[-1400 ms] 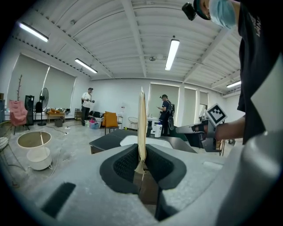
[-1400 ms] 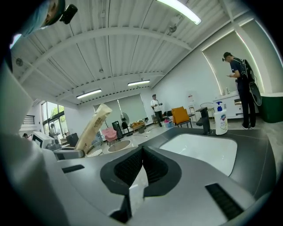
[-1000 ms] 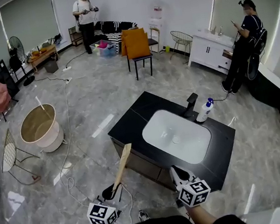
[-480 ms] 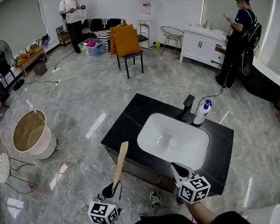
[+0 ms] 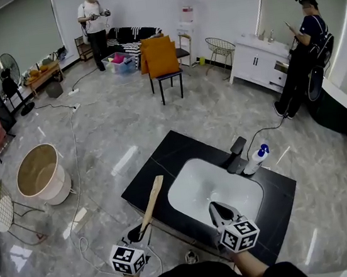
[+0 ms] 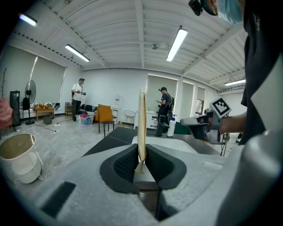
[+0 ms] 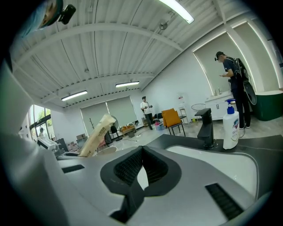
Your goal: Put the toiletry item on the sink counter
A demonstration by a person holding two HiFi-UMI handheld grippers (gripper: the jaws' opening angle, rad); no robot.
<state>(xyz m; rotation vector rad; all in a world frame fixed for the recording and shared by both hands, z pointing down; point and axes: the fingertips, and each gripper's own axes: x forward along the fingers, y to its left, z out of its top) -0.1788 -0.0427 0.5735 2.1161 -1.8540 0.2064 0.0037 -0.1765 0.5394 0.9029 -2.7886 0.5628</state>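
A flat beige tube (image 5: 152, 204) stands upright in my left gripper (image 5: 139, 234), which is shut on its lower end, just off the near left corner of the black sink counter (image 5: 157, 162). In the left gripper view the tube (image 6: 141, 123) rises edge-on from between the dark pads of the left gripper (image 6: 140, 152). My right gripper (image 5: 218, 209) hangs over the counter's near edge beside the white basin (image 5: 215, 186), shut with nothing in it. In the right gripper view the right gripper (image 7: 141, 154) has its jaws together, and the tube (image 7: 97, 134) shows at the left.
A black faucet (image 5: 238, 155) and a white pump bottle (image 5: 257, 158) stand at the counter's far side. A beige tub (image 5: 39, 174) and a floor cable (image 5: 80, 178) lie to the left. An orange chair (image 5: 162, 60), a white cabinet (image 5: 258, 60) and two people stand farther off.
The sink counter has come nearer and now lies under both grippers. The left gripper still holds the tube upright. The right gripper stays shut.
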